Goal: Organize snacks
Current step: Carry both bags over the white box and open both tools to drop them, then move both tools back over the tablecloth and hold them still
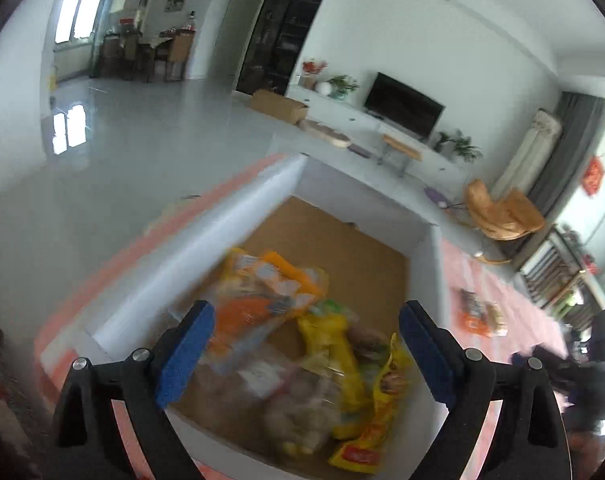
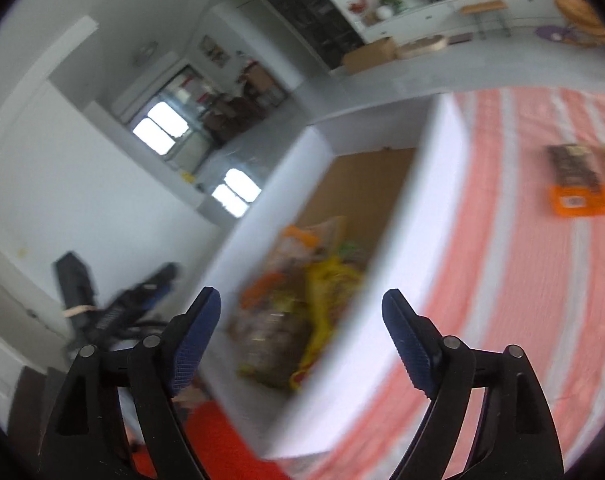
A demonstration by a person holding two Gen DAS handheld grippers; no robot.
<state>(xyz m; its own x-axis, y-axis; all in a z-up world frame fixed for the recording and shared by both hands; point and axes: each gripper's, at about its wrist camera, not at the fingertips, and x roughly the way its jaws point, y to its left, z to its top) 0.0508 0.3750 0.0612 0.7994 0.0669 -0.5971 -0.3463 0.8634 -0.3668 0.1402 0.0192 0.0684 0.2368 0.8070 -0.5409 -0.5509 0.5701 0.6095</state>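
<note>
Snacks sit piled in a white box w/ a brown cardboard floor; the box stands on a surface covered by a pink-and-white striped cloth. Pile is blurred, but an orange-and-yellow bag lies toward the box's far side, a yellow bag is just beside it on the right, and a clear bag of brownish pieces lies nearest the camera, touching the yellow one.

Left claw hangs above the pile, both blue pads spread wide, nothing between them, no contact w/ any bag. Right claw is also wide open and empty, tilted over the box's near wall; the same pile shows inside the box past that wall.

One more snack, an orange-edged packet w/ a dark top, lies flat on the striped cloth outside the box, well apart from it on the right side. In the left wrist view the same packet sits near the box's right wall, not touching.

Behind: grey tiled floor, a TV on a low white cabinet, a cardboard carton on the floor. Both views are motion-blurred, so print on the bags can't be read.
</note>
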